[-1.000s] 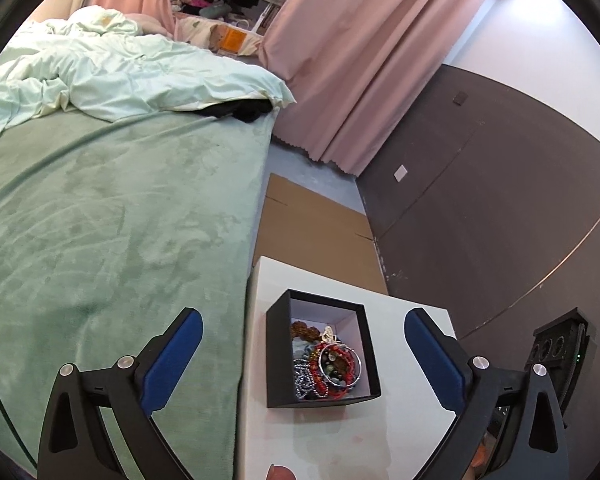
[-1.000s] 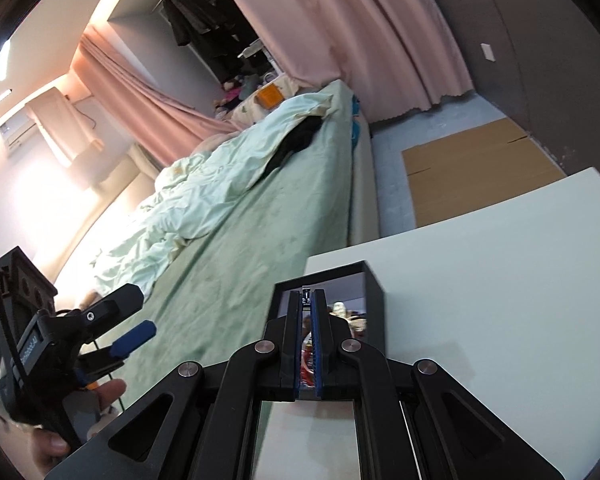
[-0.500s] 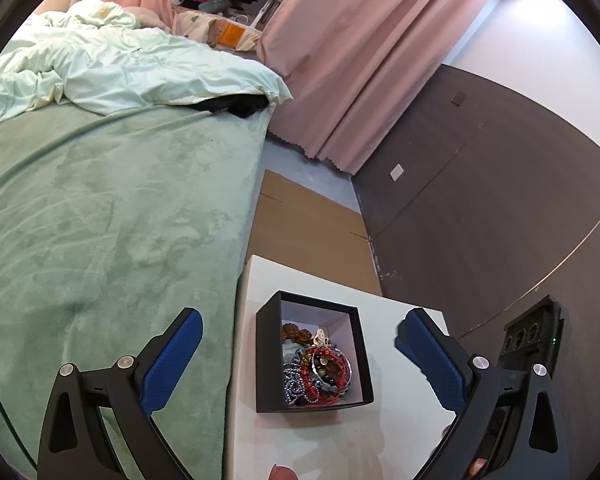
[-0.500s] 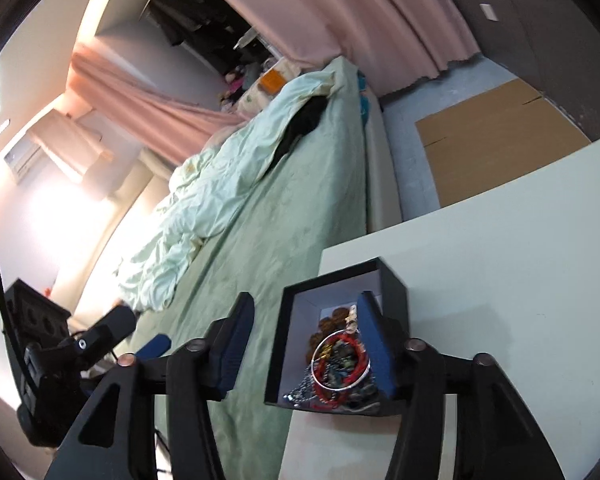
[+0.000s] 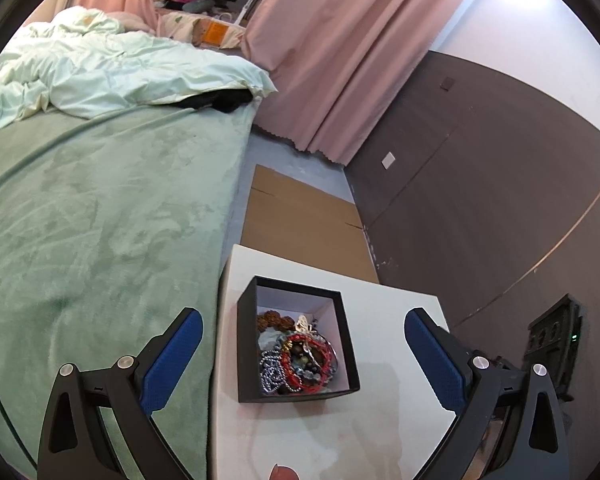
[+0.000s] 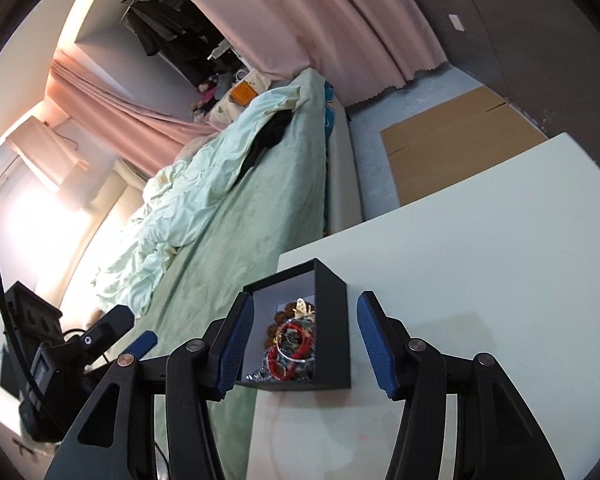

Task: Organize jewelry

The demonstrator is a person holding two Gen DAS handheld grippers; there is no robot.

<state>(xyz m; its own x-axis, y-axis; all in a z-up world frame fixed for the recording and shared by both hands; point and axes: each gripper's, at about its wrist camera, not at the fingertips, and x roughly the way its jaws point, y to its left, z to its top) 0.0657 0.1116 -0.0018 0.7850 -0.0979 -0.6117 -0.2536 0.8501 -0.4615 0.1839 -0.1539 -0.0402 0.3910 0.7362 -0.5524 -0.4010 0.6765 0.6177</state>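
A small black box (image 5: 246, 344) with a white lining stands near the left edge of a white table (image 5: 380, 420). A tangle of jewelry (image 5: 300, 356) lies inside it: red bead bracelets, a silver chain, brown beads. My left gripper (image 5: 303, 316) hovers over the box, open wide, with nothing between its blue pads. In the right wrist view the box (image 6: 332, 320) and its jewelry (image 6: 292, 340) sit just beyond my right gripper (image 6: 306, 300). Its jaws are open and framing the box, and the pads hold nothing.
A bed with a green blanket (image 5: 100, 220) and a rumpled pale duvet (image 5: 120, 68) borders the table on the left. Flat cardboard (image 5: 300, 216) lies on the floor beyond the table, below pink curtains (image 5: 340, 60) and a dark wall. A fingertip (image 5: 282, 472) shows at the bottom edge.
My right gripper went from shut to open and drew back a little from the box. The left gripper shifted slightly sideways and stayed open. The box did not move.
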